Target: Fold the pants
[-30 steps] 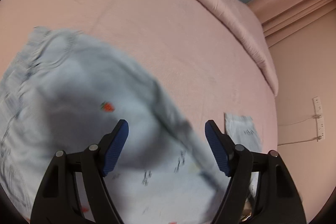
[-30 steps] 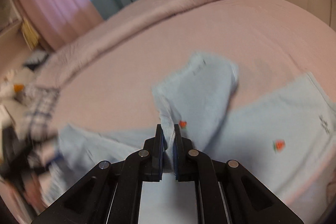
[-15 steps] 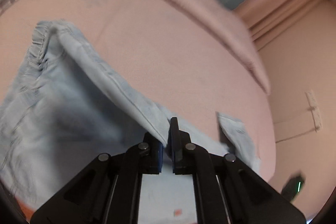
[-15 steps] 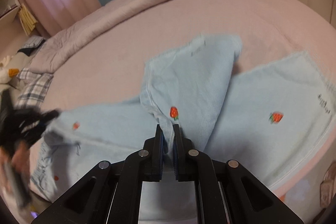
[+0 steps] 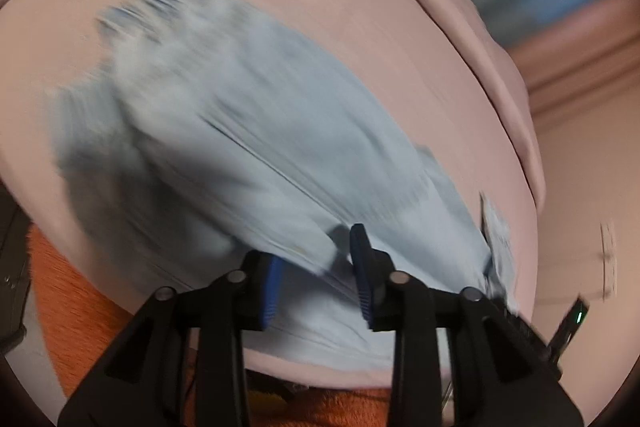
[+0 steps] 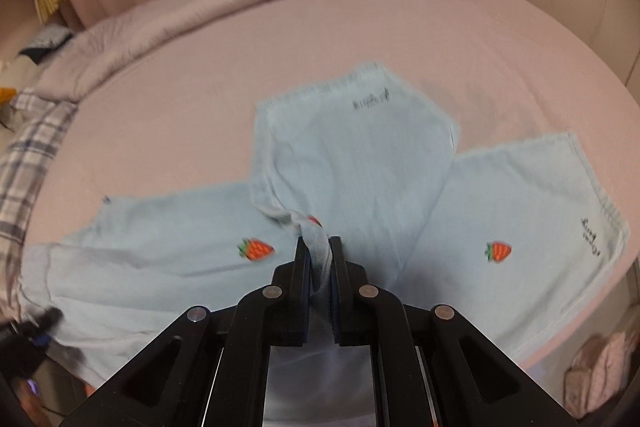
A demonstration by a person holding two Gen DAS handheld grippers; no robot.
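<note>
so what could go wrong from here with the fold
1. The right claw pinches only a small bunched ridge of the light blue strawberry-print pants; a pull could slip it free or drag the legs askew.
2. The left claw is open over the fabric near the edge of the pink bedsheet, so that end is loose and might slide off.
3. The left view is motion-blurred, so a re-grasp may miss the seam.

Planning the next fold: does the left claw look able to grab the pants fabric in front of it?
Probably yes: the left claw is open just above the pants, nothing between them.
</note>
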